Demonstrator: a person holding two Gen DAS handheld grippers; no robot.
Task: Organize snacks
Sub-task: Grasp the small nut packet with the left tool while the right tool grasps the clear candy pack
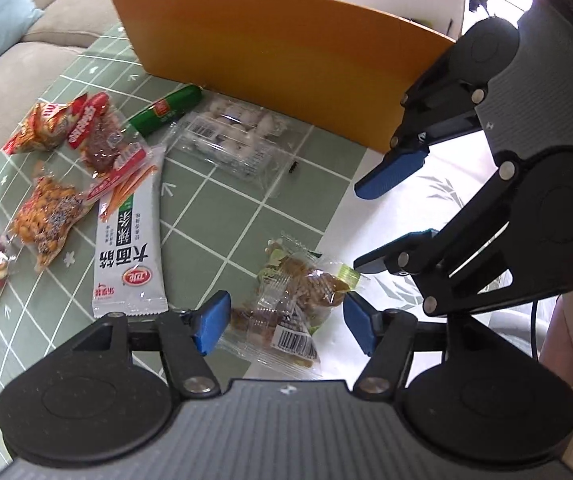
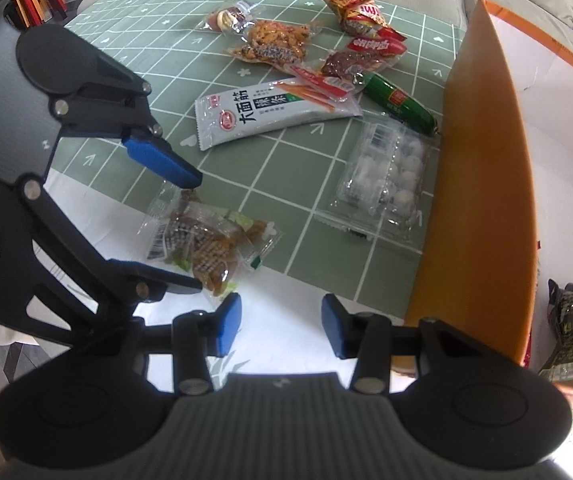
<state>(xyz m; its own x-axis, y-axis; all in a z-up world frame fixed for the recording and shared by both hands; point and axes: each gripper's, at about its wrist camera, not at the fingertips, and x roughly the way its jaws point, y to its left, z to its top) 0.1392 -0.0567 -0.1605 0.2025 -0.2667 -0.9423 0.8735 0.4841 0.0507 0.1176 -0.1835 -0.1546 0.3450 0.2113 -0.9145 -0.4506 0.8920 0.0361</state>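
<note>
Green checked cloth covered the worktop point(image 2: 134, 12), where seven snack packets lay beside one orange box point(image 2: 482, 184). The left tongs point(image 1: 286, 322) stood open around a clear packet of brown snacks point(image 1: 298, 300), not pressing it. The right tongs point(image 2: 282, 326) were open and empty.

Left gripper point(image 1: 286, 322) pointed steeply down, jaws parted, pads free of contact. Right gripper point(image 2: 281, 330) just beside it, likewise angled down, jaws apart, nothing clamped.
</note>
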